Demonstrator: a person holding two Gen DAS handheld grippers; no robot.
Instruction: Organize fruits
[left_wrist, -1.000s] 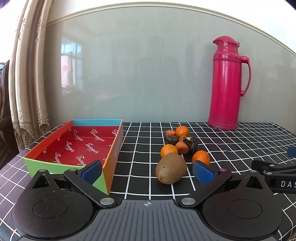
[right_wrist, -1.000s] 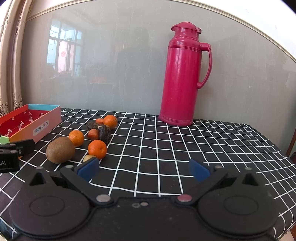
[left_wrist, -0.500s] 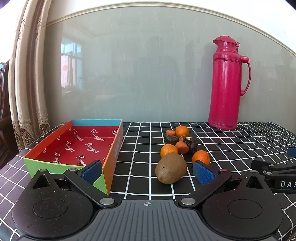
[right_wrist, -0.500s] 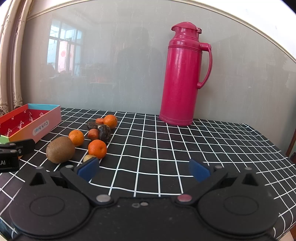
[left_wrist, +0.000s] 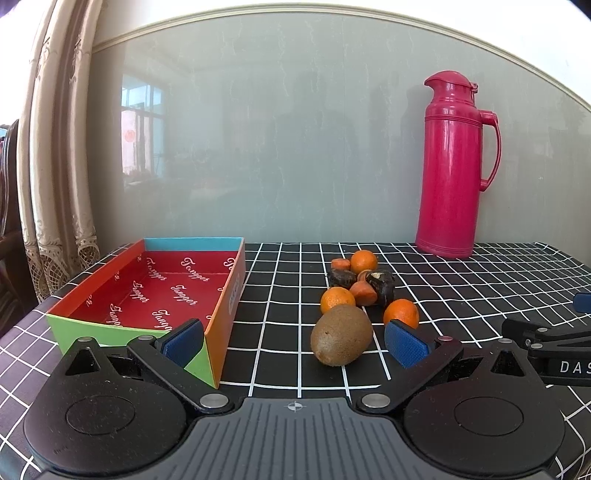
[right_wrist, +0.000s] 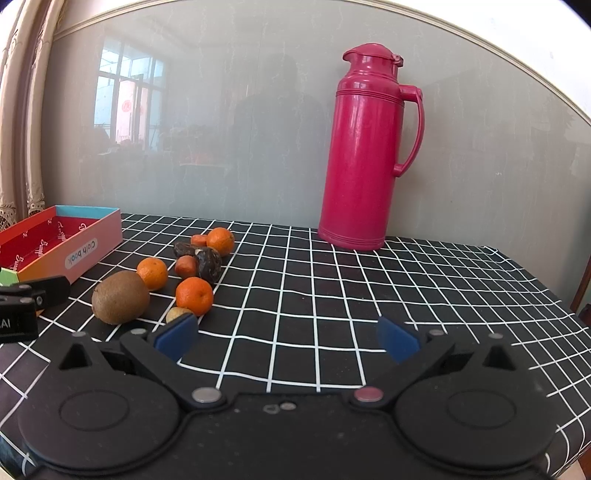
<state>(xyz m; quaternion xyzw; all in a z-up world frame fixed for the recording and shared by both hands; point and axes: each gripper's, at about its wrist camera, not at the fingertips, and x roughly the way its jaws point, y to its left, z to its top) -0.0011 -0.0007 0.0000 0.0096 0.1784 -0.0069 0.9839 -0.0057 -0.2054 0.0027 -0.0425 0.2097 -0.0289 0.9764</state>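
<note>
Left hand-held gripper (left_wrist: 295, 343) sits low over the table (left_wrist: 480, 291), blue pads spread wide, nothing between them; the kiwi (left_wrist: 341, 339) lies just ahead in the gap line, nearer the right pad, not touched. Right hand-held gripper (right_wrist: 287, 338) is also spread wide and empty, facing bare black-and-white checked cloth, with the fruit off to its left. Fruit cluster is mid-table: kiwi nearest, one mandarin (left_wrist: 337, 300) right behind it and touching or nearly so, a second mandarin (left_wrist: 401, 314) just beside the left gripper's right pad, a third (left_wrist: 364, 261) at the far end. Between them are two dark wrinkled pieces (left_wrist: 382, 285) and a couple of small orange-red chunks (left_wrist: 364, 292); can't tell what those are. The right wrist view also shows a small tan round thing (right_wrist: 176, 315) just behind the right gripper's left pad. The open cardboard box (left_wrist: 229, 295), red printed inside, is left of the fruit with no fruit in it; its near corner is partly hidden by the left gripper's left pad. A pink thermos (left_wrist: 452, 166) stands upright at the back right, against the wall.
</note>
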